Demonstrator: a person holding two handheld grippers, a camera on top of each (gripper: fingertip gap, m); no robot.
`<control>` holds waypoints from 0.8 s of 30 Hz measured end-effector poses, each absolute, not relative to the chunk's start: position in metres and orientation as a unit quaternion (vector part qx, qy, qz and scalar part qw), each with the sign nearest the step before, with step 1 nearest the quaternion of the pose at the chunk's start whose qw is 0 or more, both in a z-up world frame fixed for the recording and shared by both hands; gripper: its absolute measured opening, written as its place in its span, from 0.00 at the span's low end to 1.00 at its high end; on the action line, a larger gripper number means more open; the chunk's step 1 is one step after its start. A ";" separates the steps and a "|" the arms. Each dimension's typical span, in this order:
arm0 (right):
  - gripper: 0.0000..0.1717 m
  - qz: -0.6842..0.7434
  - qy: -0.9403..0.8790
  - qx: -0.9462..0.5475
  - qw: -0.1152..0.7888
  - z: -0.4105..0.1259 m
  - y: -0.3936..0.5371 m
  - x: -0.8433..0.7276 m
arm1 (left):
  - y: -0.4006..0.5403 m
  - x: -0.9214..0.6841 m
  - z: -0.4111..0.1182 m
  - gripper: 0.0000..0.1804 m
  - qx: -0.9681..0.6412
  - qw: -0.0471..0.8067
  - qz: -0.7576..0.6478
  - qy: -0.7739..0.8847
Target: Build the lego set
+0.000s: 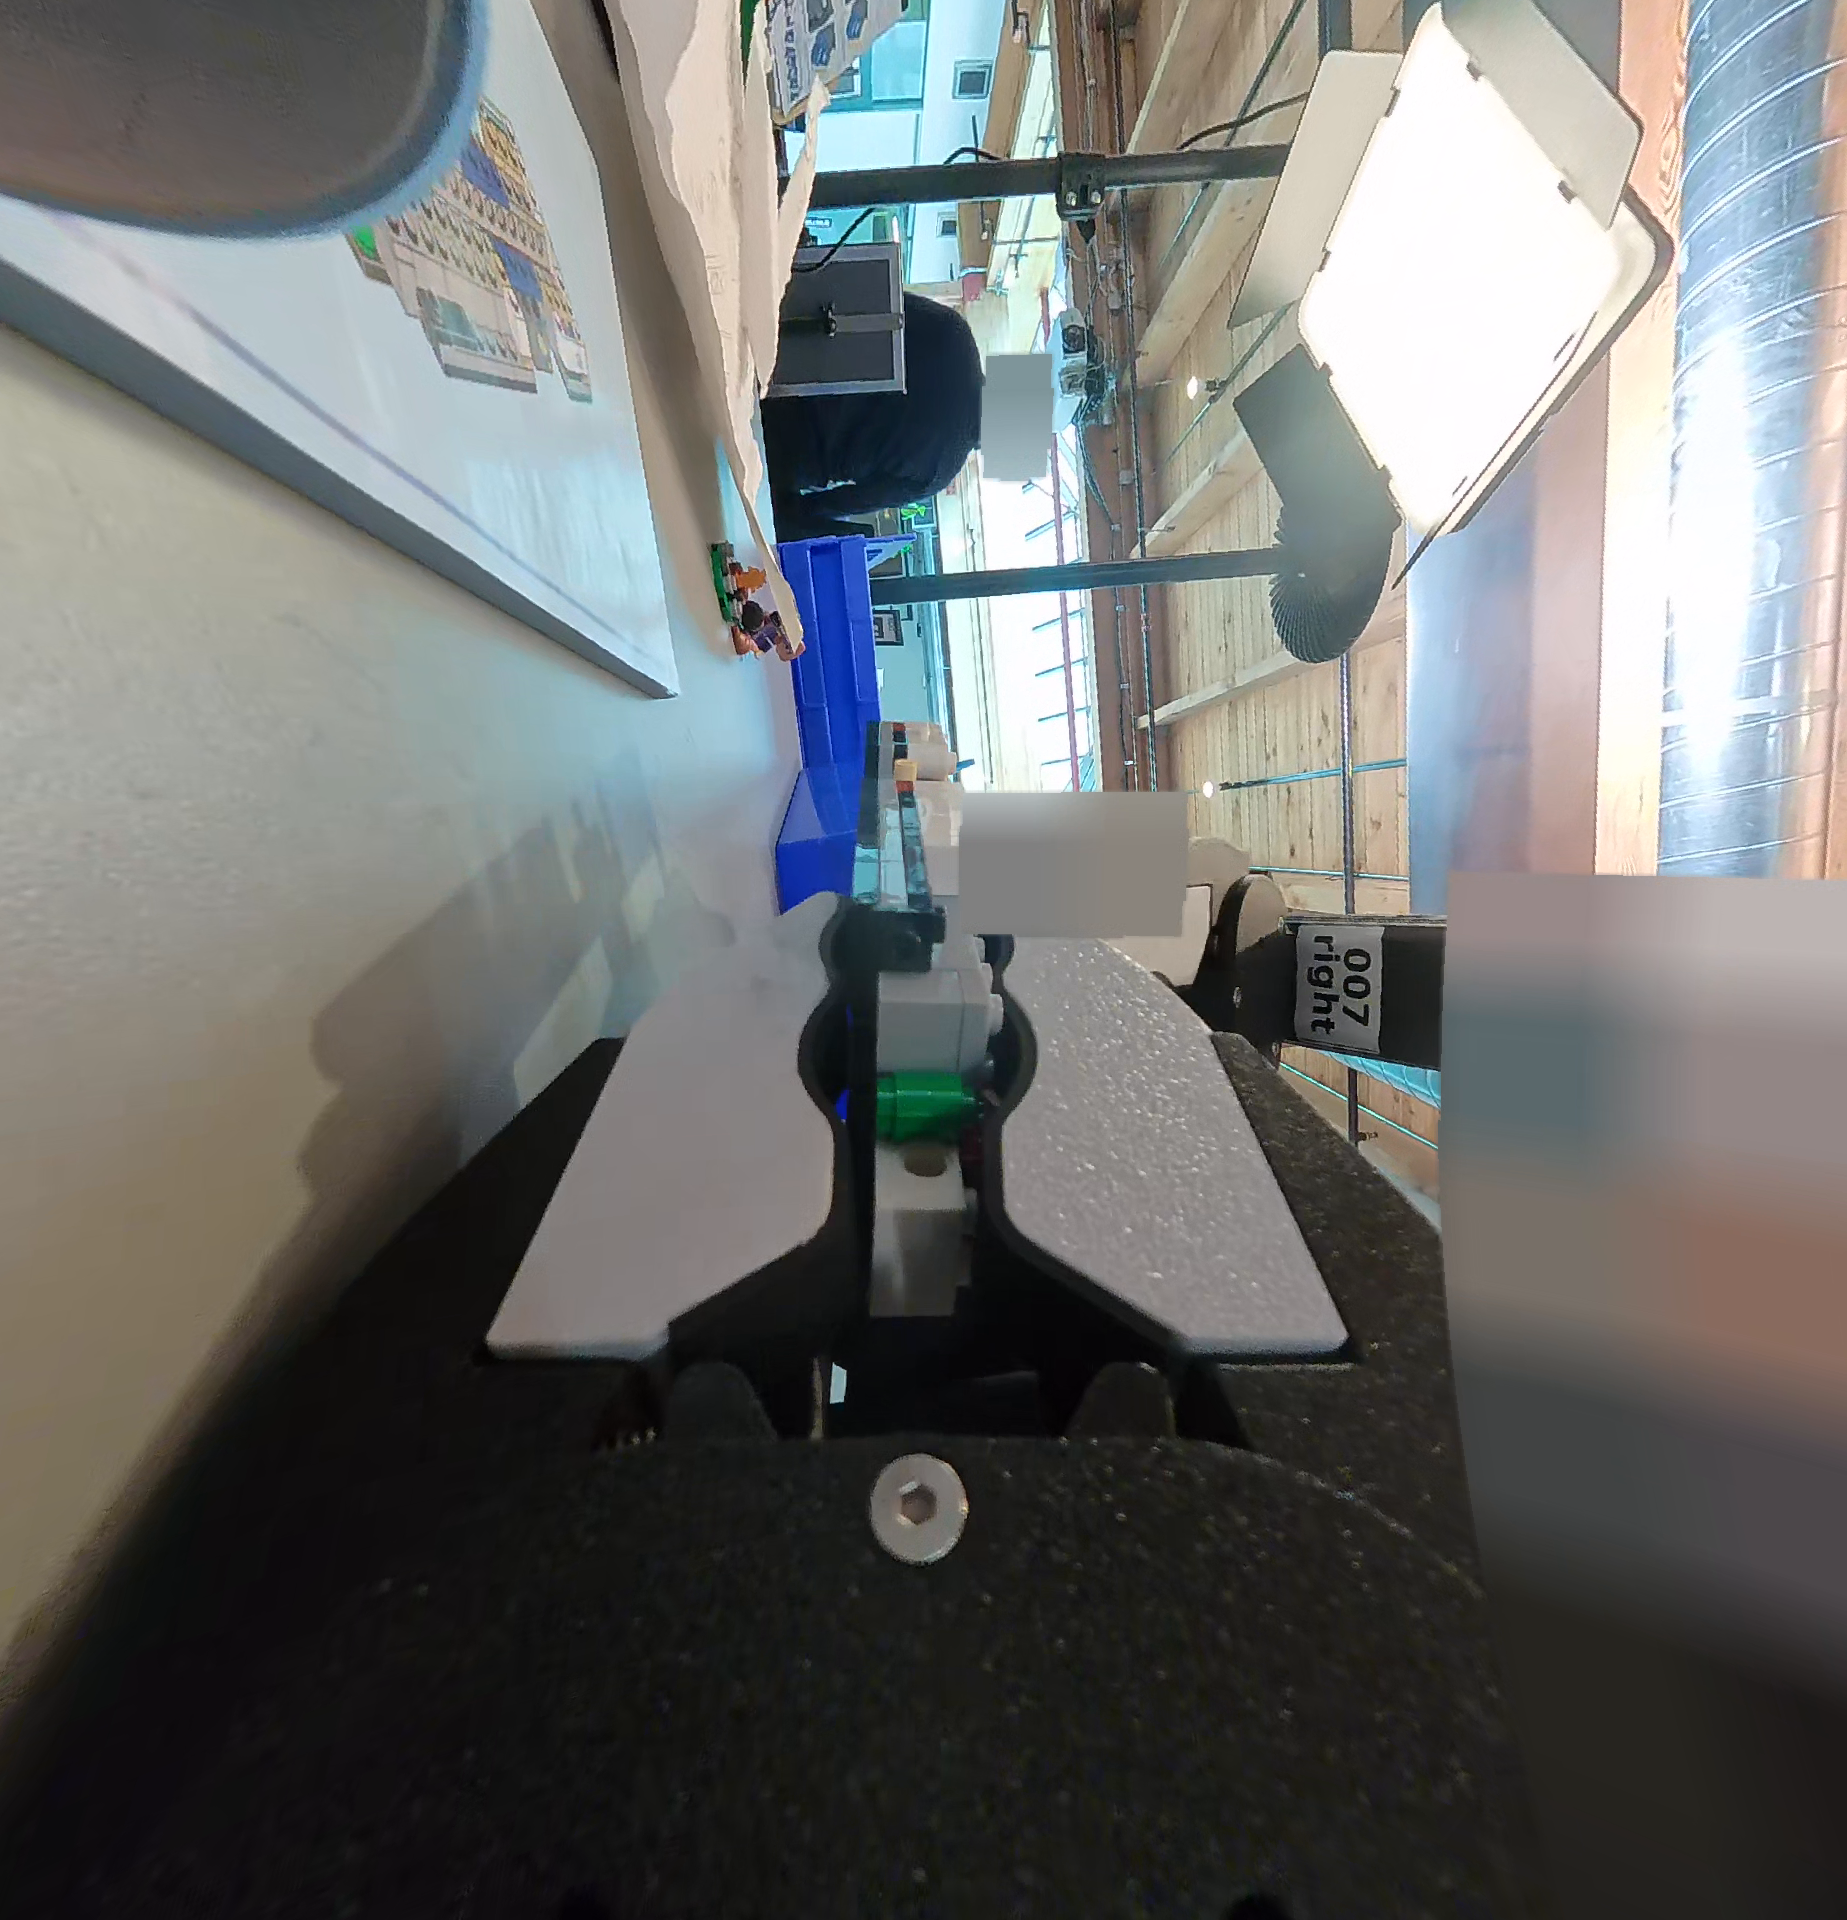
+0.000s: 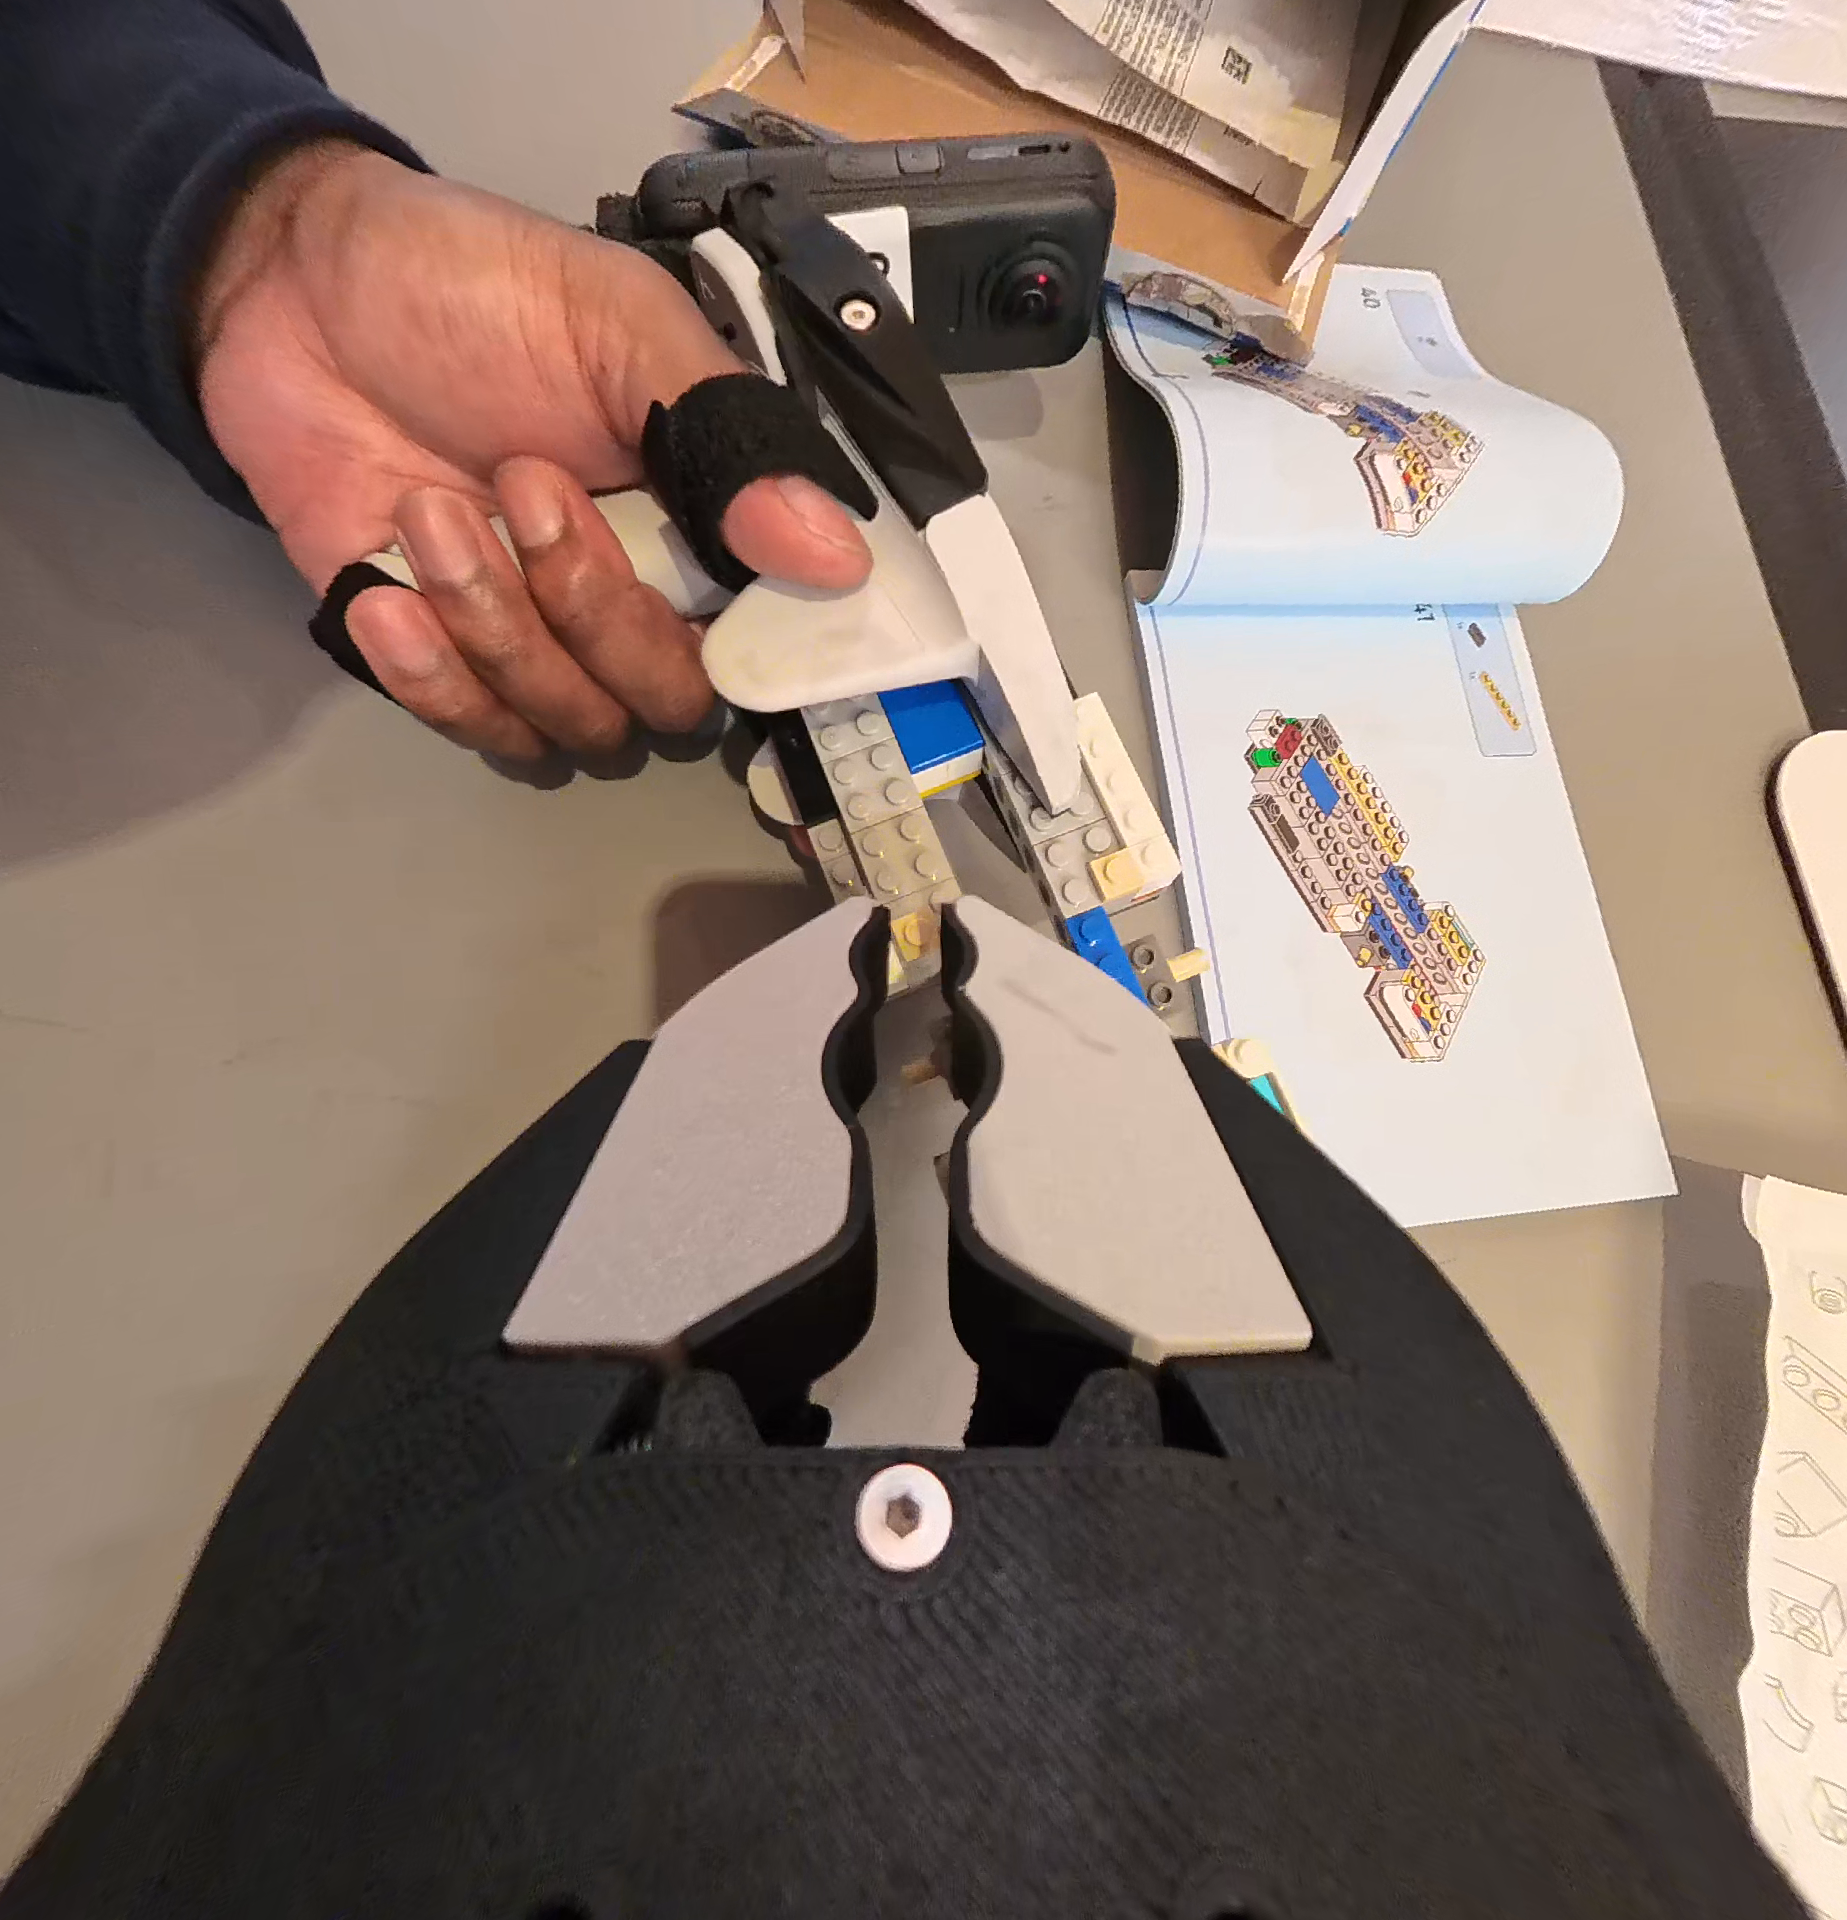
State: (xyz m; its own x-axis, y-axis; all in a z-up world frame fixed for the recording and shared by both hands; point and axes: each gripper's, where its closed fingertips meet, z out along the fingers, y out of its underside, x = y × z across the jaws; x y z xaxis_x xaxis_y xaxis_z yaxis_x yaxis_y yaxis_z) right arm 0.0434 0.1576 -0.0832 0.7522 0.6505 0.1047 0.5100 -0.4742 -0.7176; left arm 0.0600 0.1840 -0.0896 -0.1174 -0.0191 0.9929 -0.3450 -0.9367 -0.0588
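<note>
A brick model (image 2: 877, 821) of grey, blue, white and black bricks is held just above the grey table (image 2: 275, 1039). My left gripper (image 2: 929, 717), held by a hand (image 2: 431, 416), is shut on the model's far end. In the left wrist view the left gripper (image 1: 914, 935) has its fingers pressed on the model (image 1: 924, 1013), with white, green and grey bricks showing between them. My right gripper (image 2: 914, 935) is shut on a small tan brick (image 2: 911, 933) at the model's near end. The right gripper's black body (image 1: 1334, 992) shows beyond the model.
An open instruction booklet (image 2: 1366, 831) lies right of the model. A torn cardboard box (image 2: 1002, 83) lies behind. A paper sheet with brick drawings (image 2: 1823, 1507) lies at the right edge. A blue bin (image 1: 831, 665), small figures (image 1: 758, 613) and a lamp (image 1: 1459, 260) show in the left wrist view. Less than 4 cm separates the two grippers' tips.
</note>
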 end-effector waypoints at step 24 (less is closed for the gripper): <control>0.16 -0.035 -0.403 -0.814 0.418 -0.081 0.145 0.043 | 0.188 0.060 -0.091 0.11 0.659 0.106 0.733 -0.131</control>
State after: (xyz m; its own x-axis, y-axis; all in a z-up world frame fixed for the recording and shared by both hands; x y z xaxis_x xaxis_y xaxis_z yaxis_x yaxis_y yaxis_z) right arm 0.0430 0.1446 -0.0814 0.6725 0.6263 0.3944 0.6855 -0.3261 -0.6510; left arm 0.0598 0.1882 -0.0905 -0.1097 -0.0172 0.9938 -0.3281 -0.9432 -0.0525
